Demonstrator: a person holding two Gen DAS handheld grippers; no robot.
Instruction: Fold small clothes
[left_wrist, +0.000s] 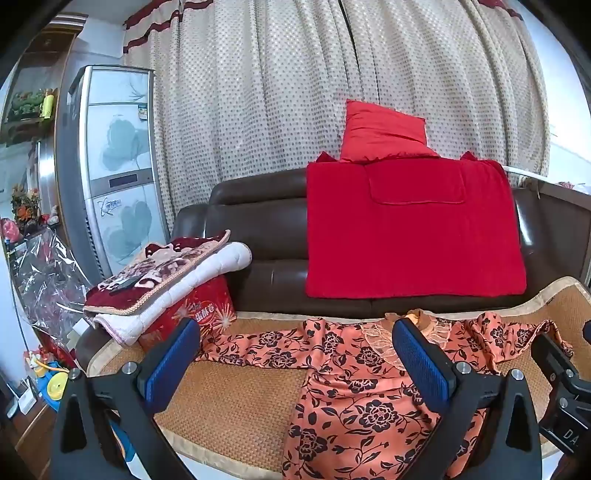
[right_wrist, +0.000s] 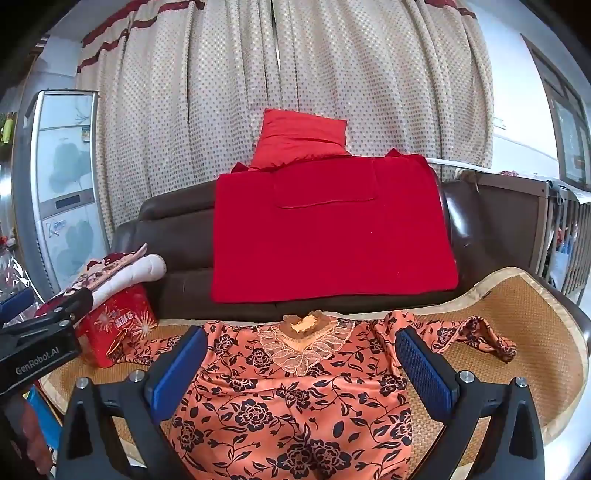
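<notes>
An orange blouse with black flowers (right_wrist: 295, 398) and a lace collar (right_wrist: 301, 350) lies spread on the woven mat (right_wrist: 517, 332) of the sofa seat, sleeves out to both sides. My right gripper (right_wrist: 299, 362) hovers open over its chest, blue pads wide apart, nothing between them. My left gripper (left_wrist: 297, 354) is open too, above the blouse's (left_wrist: 369, 398) left sleeve and side. The left gripper's body shows at the left edge of the right wrist view, and the right gripper's body at the right edge of the left wrist view.
A red cloth (right_wrist: 332, 229) hangs over the brown sofa back, a red cushion (right_wrist: 301, 138) above it. Folded blankets (left_wrist: 166, 273) rest on a red gift box (left_wrist: 199, 314) at the seat's left end. A tall appliance (left_wrist: 114, 166) stands left, curtains behind, a crib (right_wrist: 535, 221) right.
</notes>
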